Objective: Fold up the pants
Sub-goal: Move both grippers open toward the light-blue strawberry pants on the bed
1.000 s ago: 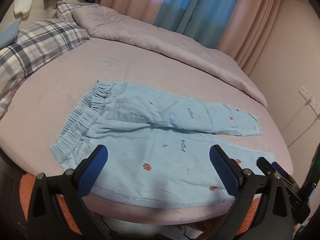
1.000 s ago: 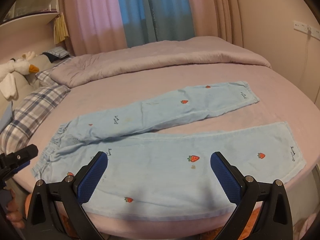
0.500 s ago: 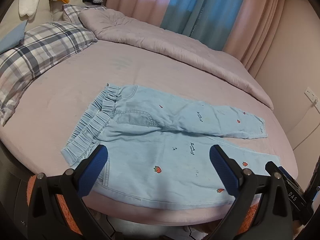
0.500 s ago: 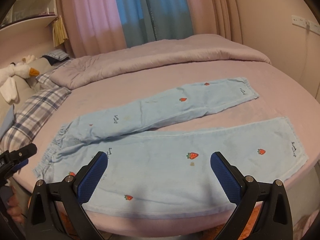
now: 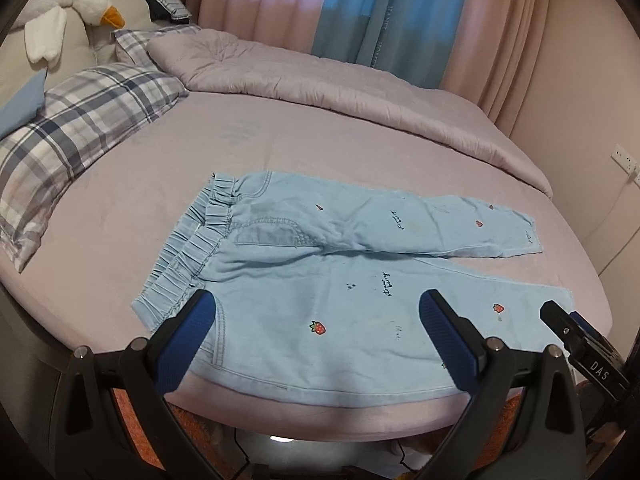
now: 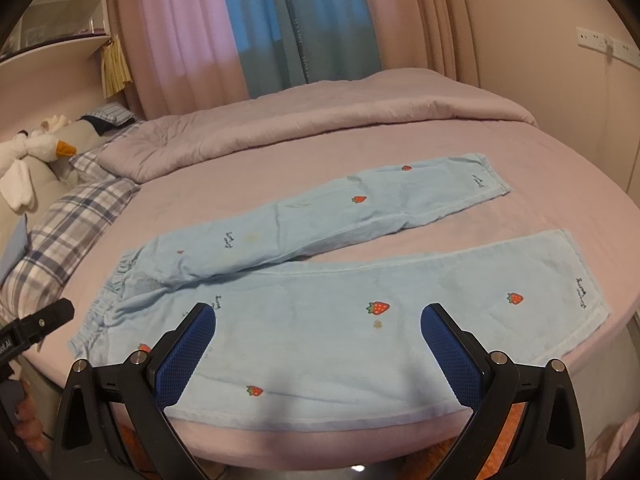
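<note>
Light blue pants (image 5: 312, 280) with small strawberry prints lie flat on the pink bed (image 5: 160, 184), legs spread apart in a V. The elastic waistband (image 5: 192, 252) points left and the cuffs point right. My left gripper (image 5: 316, 320) hovers open above the near leg by the waist end, touching nothing. In the right wrist view the same pants (image 6: 320, 320) stretch across the bed, and my right gripper (image 6: 318, 332) hangs open over the near leg's middle. The near cuff (image 6: 576, 292) reaches the bed's right edge.
A plaid pillow (image 5: 76, 136) and a white goose plush (image 5: 80, 4) sit at the left. A folded lilac duvet (image 5: 320, 84) runs along the back by the curtains (image 5: 360, 12). The other gripper's black body (image 5: 580, 352) shows at the right; the bed's front edge (image 5: 320, 412) is close below.
Both grippers have risen and pulled back a little, so the pants sit higher and farther in each view. The pants have not moved and both grippers stay open.
</note>
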### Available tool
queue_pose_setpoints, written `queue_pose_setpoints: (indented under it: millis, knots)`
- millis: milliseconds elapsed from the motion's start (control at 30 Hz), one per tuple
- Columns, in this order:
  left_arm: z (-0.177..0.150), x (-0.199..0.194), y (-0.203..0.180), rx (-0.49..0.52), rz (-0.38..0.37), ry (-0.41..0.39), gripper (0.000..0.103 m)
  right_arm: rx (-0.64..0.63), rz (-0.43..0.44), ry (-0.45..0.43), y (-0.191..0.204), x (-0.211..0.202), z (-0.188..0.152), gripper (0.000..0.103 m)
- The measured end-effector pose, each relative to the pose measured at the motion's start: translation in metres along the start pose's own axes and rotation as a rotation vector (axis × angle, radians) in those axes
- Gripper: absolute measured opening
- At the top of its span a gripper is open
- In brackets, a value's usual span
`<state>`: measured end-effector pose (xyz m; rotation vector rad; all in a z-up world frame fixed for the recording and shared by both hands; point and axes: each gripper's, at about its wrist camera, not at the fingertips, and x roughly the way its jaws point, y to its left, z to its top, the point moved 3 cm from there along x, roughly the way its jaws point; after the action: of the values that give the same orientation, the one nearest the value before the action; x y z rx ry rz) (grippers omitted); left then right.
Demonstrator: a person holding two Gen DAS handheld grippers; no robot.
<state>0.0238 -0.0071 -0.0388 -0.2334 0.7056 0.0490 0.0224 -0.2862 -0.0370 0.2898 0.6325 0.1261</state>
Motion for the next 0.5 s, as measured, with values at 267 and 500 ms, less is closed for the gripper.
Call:
queue_pose_setpoints:
  millis: [267, 500]
  knots:
    - [-0.003, 0.001, 0.001, -0.007, -0.014, 0.01, 0.101, 0.005, -0.045, -0.015, -0.007, -0.009, 0.001, 0.102]
    - [-0.005, 0.012, 0.002, -0.02, -0.022, 0.054, 0.101, 0.037, -0.061, -0.006, -0.015, -0.008, -0.002, 0.102]
